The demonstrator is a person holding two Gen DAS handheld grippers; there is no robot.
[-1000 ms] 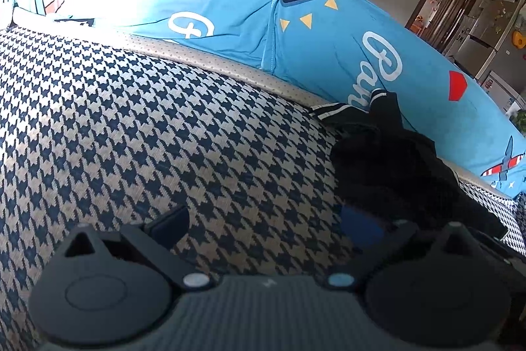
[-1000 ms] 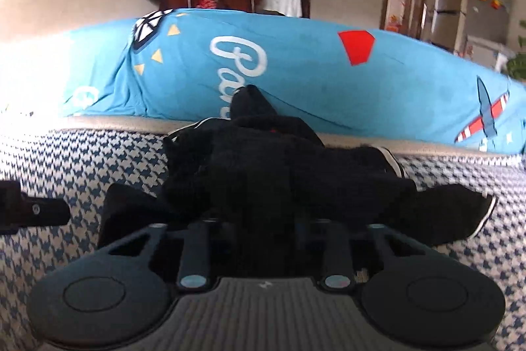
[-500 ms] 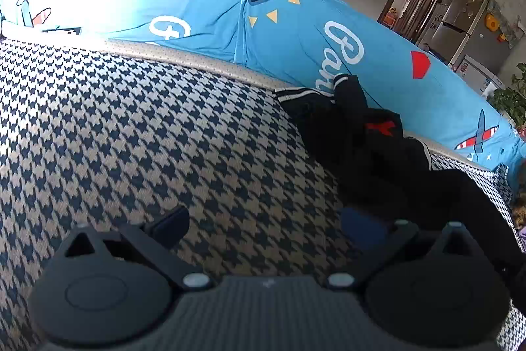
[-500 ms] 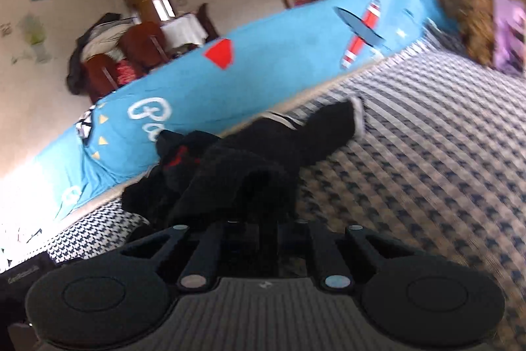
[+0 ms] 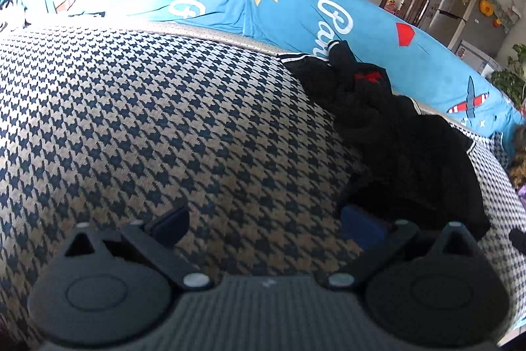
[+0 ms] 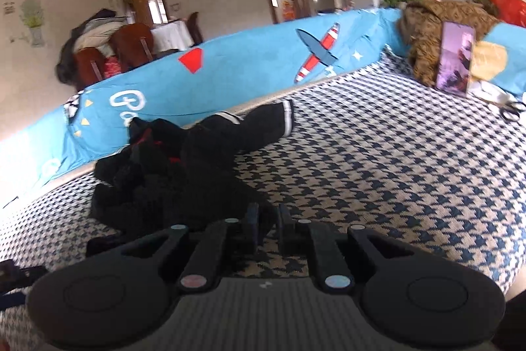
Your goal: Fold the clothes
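Right fingers nearly closed (black garment beside), left gripper wide

Open houndstooth bed cover stretches wide to the left of the crumpled black garment, offering clear passage across the bed. The garment heap lies against the blue printed cushion, which walls off the far edge. To the right, bare cover runs free up to a brown patterned pillow and an upright phone leaning against it.
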